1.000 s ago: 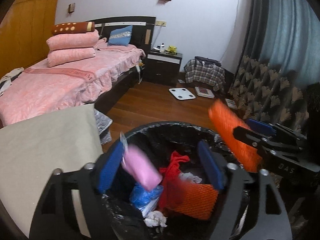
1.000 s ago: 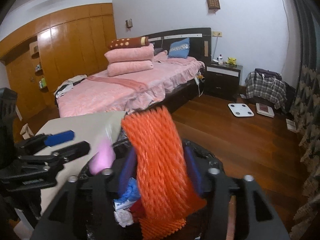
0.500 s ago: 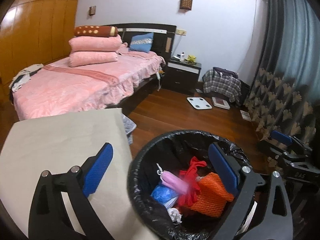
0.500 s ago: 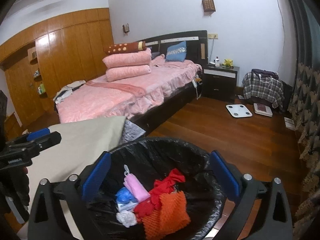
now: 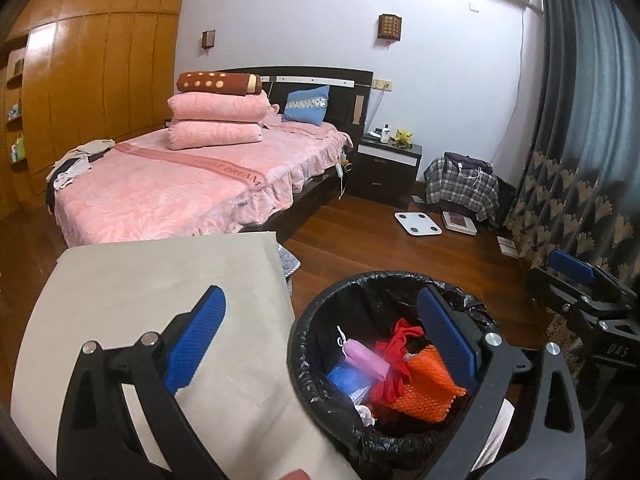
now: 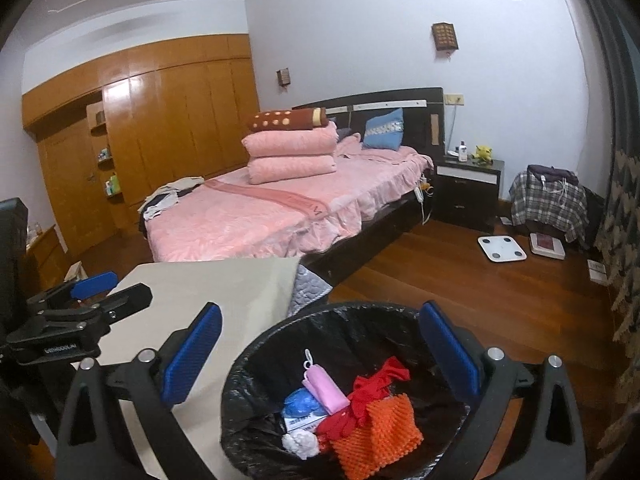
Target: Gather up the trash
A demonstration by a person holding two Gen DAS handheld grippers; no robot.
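Left tongs [image 5: 320,336] spread wide, nothing between the blue pads; jaws had just been opening. One pad stood over the desk [image 5: 160,280], the other over the bin [image 5: 320,392].

Right tongs [image 6: 320,350] also spread to full width and empty, jaws likewise just opened. Left pad over the desk edge, right pad over the bin's far right rim.

Bin: round, black liner, on the floor just right of the desk, touching or nearly touching its edge; could not tell which. Trash lay inside:
- orange mesh [image 6: 376,434], near right of the pile
- red scrap [image 6: 372,390], draped over the mesh's far edge
- pink pouch [image 6: 324,386] with a white clip, left of the red scrap
- blue packet [image 6: 300,402], under the pouch
- white wad [image 6: 300,442], nearest, left of the mesh

Desk top pale beige, bare where visible.

Each tool showed in the other's view: right tongs at the right edge of the left view, left tongs at the left edge of the right view, both apart from the bin.

Far side: bed [image 5: 160,192] with pink cover and stacked pink bedding, dark nightstand [image 5: 388,168] to its right, white scale [image 5: 418,223] on the wood floor, curtain at far right.
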